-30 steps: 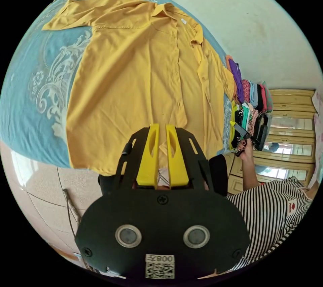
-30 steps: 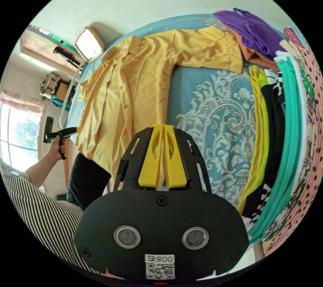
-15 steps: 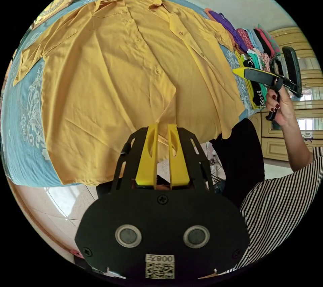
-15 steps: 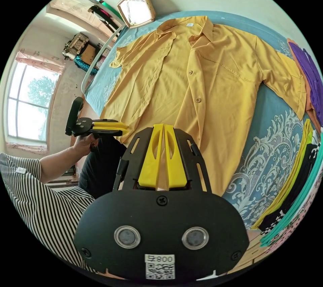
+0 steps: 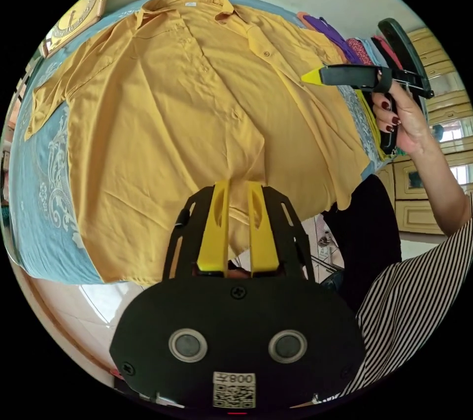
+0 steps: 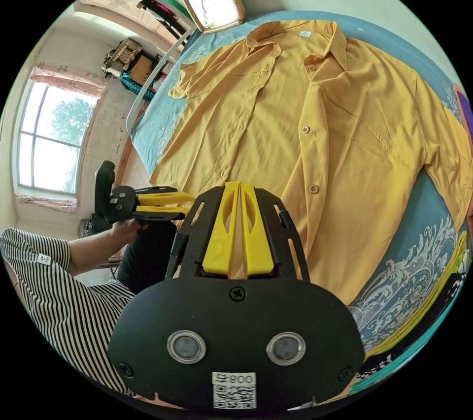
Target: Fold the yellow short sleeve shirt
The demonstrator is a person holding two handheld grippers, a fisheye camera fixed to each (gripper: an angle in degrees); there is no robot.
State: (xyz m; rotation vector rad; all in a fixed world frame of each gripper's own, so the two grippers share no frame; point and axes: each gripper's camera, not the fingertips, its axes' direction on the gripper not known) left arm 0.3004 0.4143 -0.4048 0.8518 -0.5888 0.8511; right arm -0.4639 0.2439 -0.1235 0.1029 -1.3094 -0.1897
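Your left claw point(image 5: 238, 184) has its two yellow plastic jaws a small gap apart, with the shirt's point(image 5: 197, 110) hem edge just ahead of the tips; whether they pinch any cloth cannot be told. Your right claw point(image 6: 239, 185) has its wedge-shaped jaws nearly touching, a thin slit between them and nothing in the grip.

The shirt is smooth, thin mustard cloth, laid front-up and unbuttoned on the bed point(image 5: 37, 203), spreading away from both claws. Its collar point(image 6: 300, 33) lies at the far end from your right claw, and small round buttons point(image 6: 313, 188) run down the placket just ahead and to the right of that claw. One short sleeve point(image 5: 47, 95) reaches out far to the left of your left claw. The hem hangs slightly over the bed's near edge, softly wrinkled.

The bed's cover is teal with a pale scrolling floral pattern, showing beside the shirt on both sides. A stack of folded clothes point(image 5: 345, 43) in mixed colours lies beyond the shirt, right of your left claw. A square, tan-framed clock point(image 6: 214, 1) leans against the wall past the collar.

In the left gripper view, your hand point(image 5: 401, 119) grips the right claw's black handle above the shirt's edge. Your striped sleeve point(image 6: 47, 282) shows left of the right claw.
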